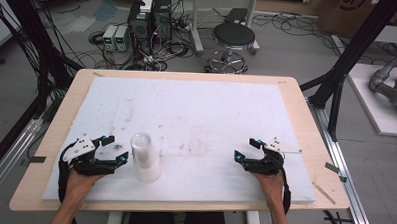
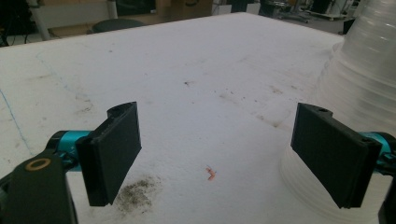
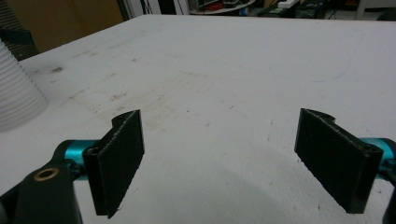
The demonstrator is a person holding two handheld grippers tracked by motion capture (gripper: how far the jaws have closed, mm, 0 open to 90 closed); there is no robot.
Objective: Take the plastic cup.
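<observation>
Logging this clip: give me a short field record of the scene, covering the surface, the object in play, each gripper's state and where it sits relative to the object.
surface: white foam mat, stained, on a wooden table
object: stack of clear plastic cups, standing mouth down, left of centre near the front edge
left gripper: jaws open, nothing between them, just left of the stack, apart from it
right gripper: jaws open, empty, far to the right of the stack
stack in left gripper view: close beside one jaw, contact cannot be told
background: black stool, computers and cables on the floor
</observation>
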